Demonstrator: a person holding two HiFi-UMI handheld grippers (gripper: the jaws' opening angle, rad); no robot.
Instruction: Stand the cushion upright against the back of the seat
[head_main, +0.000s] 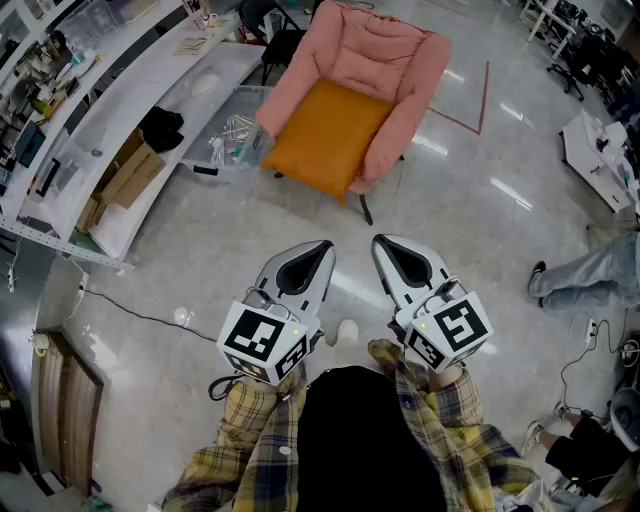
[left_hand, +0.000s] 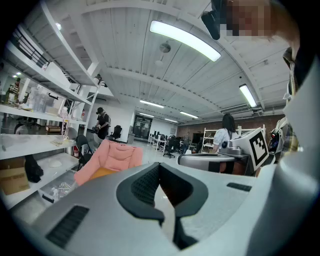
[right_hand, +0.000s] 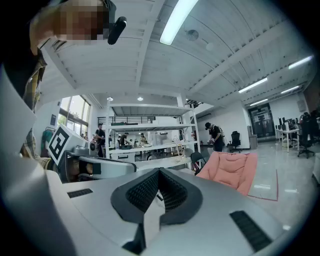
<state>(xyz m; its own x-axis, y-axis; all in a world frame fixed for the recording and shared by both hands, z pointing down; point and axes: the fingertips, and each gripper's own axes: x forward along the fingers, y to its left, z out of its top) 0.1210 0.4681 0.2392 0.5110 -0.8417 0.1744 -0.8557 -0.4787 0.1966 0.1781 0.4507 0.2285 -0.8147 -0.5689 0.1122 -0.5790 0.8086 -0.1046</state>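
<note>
Nearest the camera, the person's plaid sleeves (head_main: 245, 425) are reaching forward, each hand carrying a claw out over the glossy floor (head_main: 470, 210).

The left claw (head_main: 322, 246) is clenched: its dark pads are meeting tip to tip in its own view, with nothing between them. The right claw (head_main: 379, 241) is likewise clenched and empty. Both are pointing roughly level, side by side and a little apart, aimed toward the armchair and well short of it. The marker cubes (head_main: 262, 340) are sitting at the rear of each claw, just above the sleeves.

A thin black cable (head_main: 140, 316) is trailing over the floor to the left of the left claw.

Farther on, the pink armchair (head_main: 395, 60) is standing on the floor, facing the person. The orange cushion (head_main: 325, 135) is lying flat on its seat, with its front edge reaching the seat's front lip; it is not leaning against the backrest.

Just beside the armchair's left side, a clear plastic bin (head_main: 232, 135) of small items is resting on the floor. Beyond that, a long white counter (head_main: 150, 70) is running along the left, with a cardboard box (head_main: 125, 178) underneath.

A red tape line (head_main: 484, 95) is marking the floor to the right of the armchair. Another person's leg (head_main: 590, 275) is showing at the right edge.
</note>
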